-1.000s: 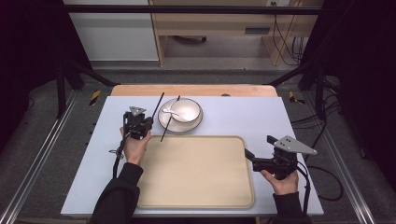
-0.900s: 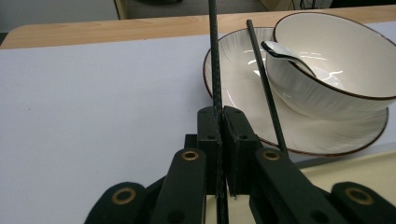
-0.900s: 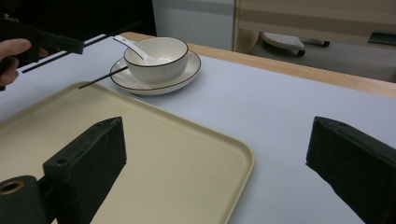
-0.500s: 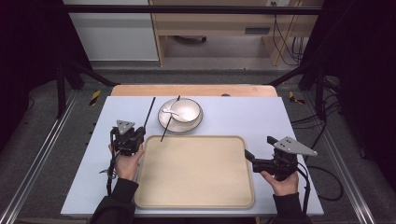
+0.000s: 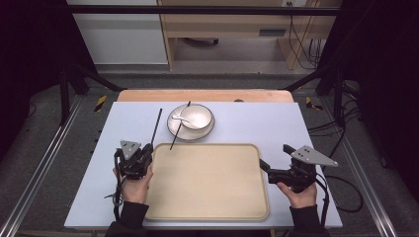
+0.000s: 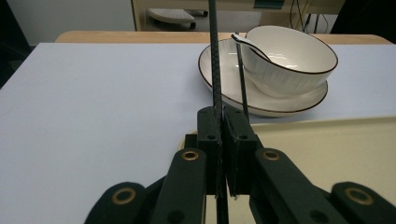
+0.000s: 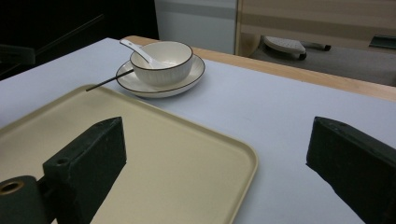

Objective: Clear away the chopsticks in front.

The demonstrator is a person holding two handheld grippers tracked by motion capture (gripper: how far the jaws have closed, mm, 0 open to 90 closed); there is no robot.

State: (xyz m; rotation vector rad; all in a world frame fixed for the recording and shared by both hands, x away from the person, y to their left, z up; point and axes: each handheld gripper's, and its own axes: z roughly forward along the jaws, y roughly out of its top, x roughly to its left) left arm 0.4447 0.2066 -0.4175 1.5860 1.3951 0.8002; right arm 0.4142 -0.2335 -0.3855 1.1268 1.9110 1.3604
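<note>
- The table, topped in pale blue-grey with a wooden strip along its 12 o'clock edge, stood on a grey floor; a wooden bench and trailing cables filled the room beyond.
- A beige tray lay at the table's 6 o'clock side; nothing lay flat on its floor.
- At 12 o'clock from the tray sat a white plate with a dark rim, carrying a white bowl.
- A white spoon leaned in the bowl, handle over the 9 o'clock rim.
- One black chopstick rested across the plate, its lower tip over the tray's 12 o'clock rim.
- The left gripper, at the tray's 9 o'clock edge, had its jaws clamped on a second black chopstick, which pointed away toward 12 o'clock, beside the plate.
- The right gripper, at the tray's 3 o'clock edge, held its jaws spread wide around nothing.
</note>
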